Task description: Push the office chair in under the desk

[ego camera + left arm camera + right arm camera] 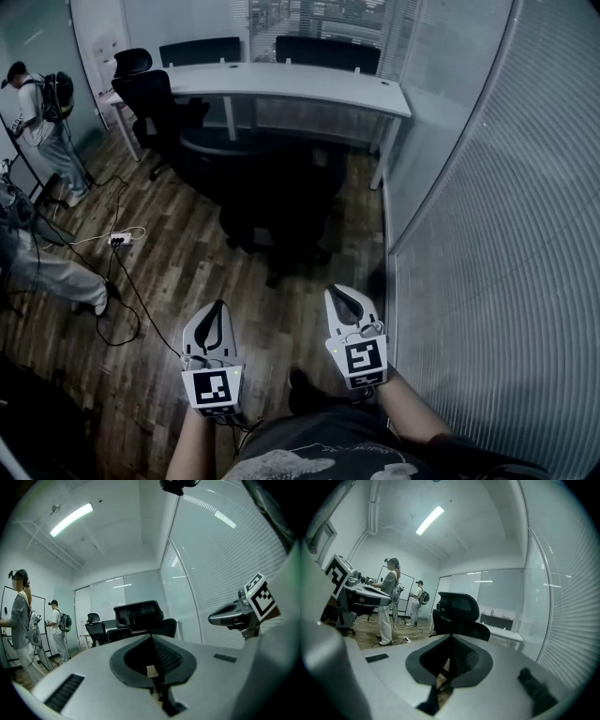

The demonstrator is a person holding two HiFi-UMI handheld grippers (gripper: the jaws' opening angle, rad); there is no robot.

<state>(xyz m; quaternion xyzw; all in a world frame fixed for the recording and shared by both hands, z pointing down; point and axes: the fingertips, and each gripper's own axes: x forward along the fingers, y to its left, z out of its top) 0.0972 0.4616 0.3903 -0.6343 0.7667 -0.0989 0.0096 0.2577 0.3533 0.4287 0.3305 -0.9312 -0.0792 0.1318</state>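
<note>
office chair ahead, well apart from closed jaws

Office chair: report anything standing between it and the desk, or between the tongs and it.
Nothing visible does. Only bare floor separates the left tongs and right tongs from the office chair, which stands right before the desk. A second chair stands aside at the desk's left end.

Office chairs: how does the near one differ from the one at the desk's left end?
The near chair stands out on the floor, in front of the desk; the left-end chair sits against its corner. The near chair shows its back; the left-end chair is side-on. Both are black.
</note>
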